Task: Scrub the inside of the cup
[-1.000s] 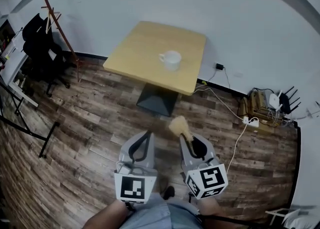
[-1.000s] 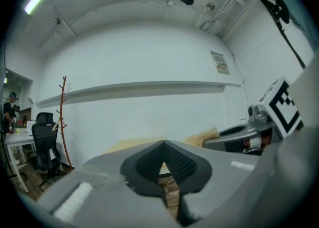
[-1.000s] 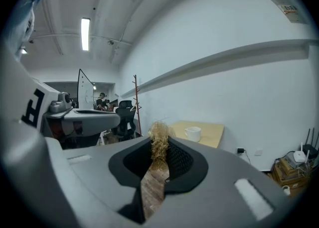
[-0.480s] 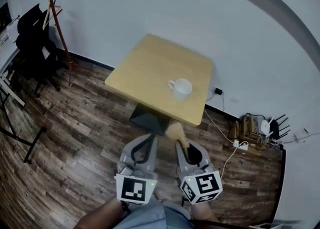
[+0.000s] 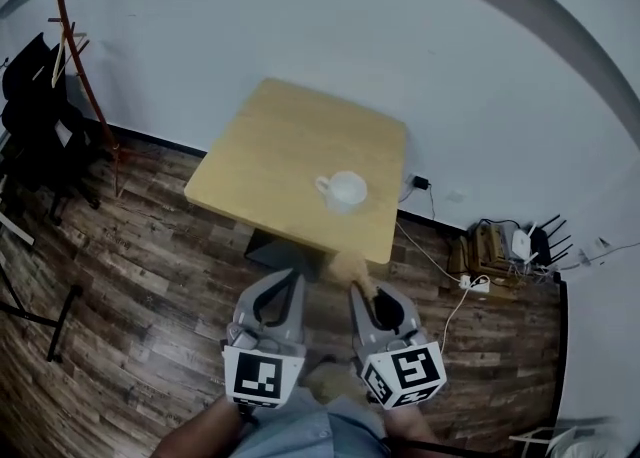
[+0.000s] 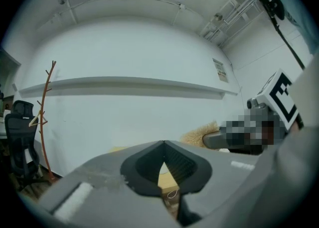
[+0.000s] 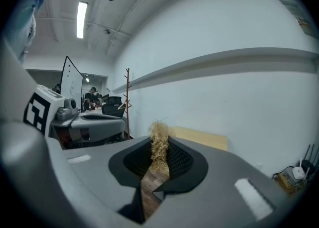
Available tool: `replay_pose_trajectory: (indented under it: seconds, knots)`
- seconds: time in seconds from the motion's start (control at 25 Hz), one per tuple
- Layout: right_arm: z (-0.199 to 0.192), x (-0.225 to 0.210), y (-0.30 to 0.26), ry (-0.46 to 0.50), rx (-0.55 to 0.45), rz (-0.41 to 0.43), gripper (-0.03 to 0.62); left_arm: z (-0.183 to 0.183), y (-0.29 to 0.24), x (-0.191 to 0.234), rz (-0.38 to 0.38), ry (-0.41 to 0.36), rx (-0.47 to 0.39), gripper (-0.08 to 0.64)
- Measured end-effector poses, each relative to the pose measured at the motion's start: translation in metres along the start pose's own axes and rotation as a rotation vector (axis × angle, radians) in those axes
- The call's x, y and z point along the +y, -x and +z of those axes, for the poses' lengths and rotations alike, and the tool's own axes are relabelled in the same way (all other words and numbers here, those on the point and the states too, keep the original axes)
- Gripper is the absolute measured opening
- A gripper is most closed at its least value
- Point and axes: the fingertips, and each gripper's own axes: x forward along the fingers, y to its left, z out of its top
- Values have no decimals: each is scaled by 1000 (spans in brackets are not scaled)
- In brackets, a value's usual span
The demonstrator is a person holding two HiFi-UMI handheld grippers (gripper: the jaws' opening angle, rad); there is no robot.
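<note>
A white cup (image 5: 343, 189) with its handle to the left stands on the light wooden table (image 5: 290, 156), near the table's front right part. Both grippers hover over the wooden floor, short of the table's near edge. My left gripper (image 5: 287, 276) is shut with nothing in it; in the left gripper view its tips (image 6: 163, 145) meet. My right gripper (image 5: 357, 292) is shut on a straw-coloured brush (image 5: 350, 266), whose bristly head points toward the table. In the right gripper view the brush (image 7: 159, 140) sticks out between the fingers, with the table (image 7: 202, 138) beyond.
A white wall runs right behind the table. A red coat stand (image 5: 78, 66) and a black chair (image 5: 28, 96) are at the left. Cables, a power strip (image 5: 475, 284) and a router (image 5: 520, 243) lie on the floor at the right. The table's dark base (image 5: 275, 246) sits just ahead of the grippers.
The table and cup have come closer to both grippers and now sit just ahead of them. Both grippers stay shut, the right one still holding the brush.
</note>
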Motion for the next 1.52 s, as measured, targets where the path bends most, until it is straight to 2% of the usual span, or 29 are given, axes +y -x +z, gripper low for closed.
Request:
replay_pose_trajectory:
  seconds: [0.24, 0.48, 0.76, 1.0, 1.08, 1.24, 1.52]
  knots:
    - [-8, -35, -15, -31, 6, -24, 63, -9, -40, 1, -24, 15, 25, 21]
    - [-11, -94, -45, -79, 18, -49, 63, -10, -104, 5, -44, 47, 48, 21]
    - [-34, -149, -85, -161, 55, -46, 63, -32, -171, 11, -49, -6, 132, 21]
    - [-23, -188, -110, -185, 22, -18, 63, -21, -212, 4, -44, -56, 146, 21]
    - [-15, -196, -117, -188, 5, -10, 63, -12, -220, 3, -39, -57, 139, 21]
    - [6, -199, -128, -181, -35, 13, 63, 5, -225, 12, -45, -136, 111, 21]
    - [26, -203, -150, -153, -56, 4, 63, 17, -241, 36, -39, -130, 93, 21]
